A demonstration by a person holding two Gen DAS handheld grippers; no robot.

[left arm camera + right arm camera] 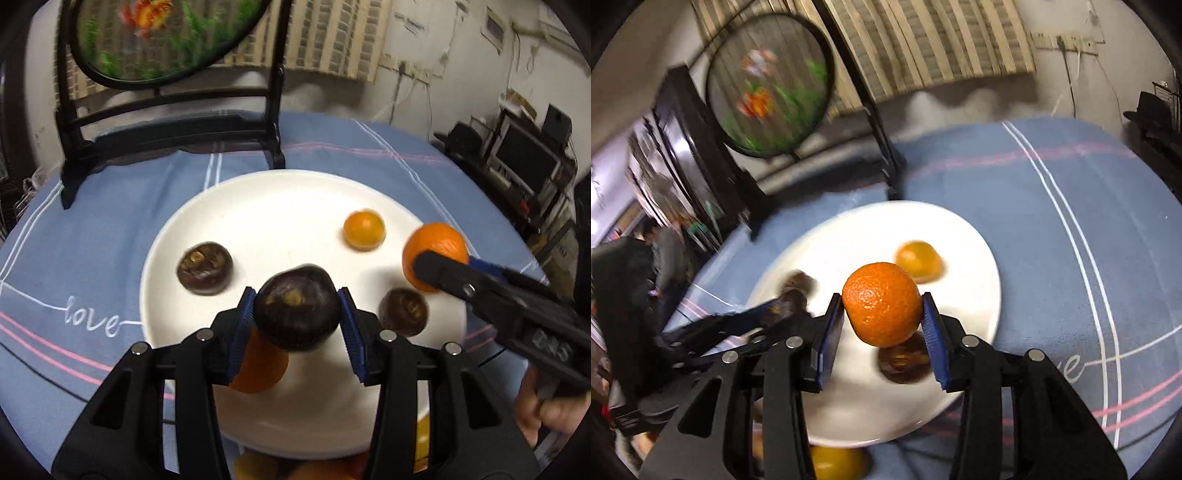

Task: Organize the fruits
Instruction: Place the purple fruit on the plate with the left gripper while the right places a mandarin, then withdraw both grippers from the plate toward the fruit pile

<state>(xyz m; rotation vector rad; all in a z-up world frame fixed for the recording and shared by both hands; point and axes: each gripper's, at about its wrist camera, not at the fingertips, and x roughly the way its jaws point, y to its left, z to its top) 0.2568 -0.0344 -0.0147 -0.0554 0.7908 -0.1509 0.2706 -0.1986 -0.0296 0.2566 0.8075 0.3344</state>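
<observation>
While both tongs hang above the plate, the left tongs [297, 321] are clamped on a dark brown round fruit [296, 308], blue pads pressing its two sides, fruit lifted clear of the white plate [258, 199]. Right tongs [882, 321] are clamped on an orange mandarin [882, 303], pads tight on both sides, also held above the plate [975, 266]; in the left wrist view the same right tongs [443, 267] come in from the right edge with the mandarin [436, 240] at their tip, a hand [543, 413] on the handle below. Under the left tongs an orange fruit [264, 363] sits partly hidden on the plate. Lying on the plate: a dark brown fruit at left [204, 273], another dark brown fruit at right [403, 312] just below the held mandarin, and a small yellow-orange fruit [364, 229] toward the far right side. Right wrist view shows the small yellow-orange fruit [919, 261] just behind the mandarin and a dark fruit [903, 363] beneath it, blurred. More orange and yellow fruit [258, 467] sits off the plate's near rim, mostly hidden. Plate rests on a blue cloth [92, 240] with white and pink stripes and the word "love", covering the surface. Behind the plate stands a black frame stand [166, 125] holding a round screen [162, 37] with goldfish and green plants. Dark shelving [524, 155] at far right.
</observation>
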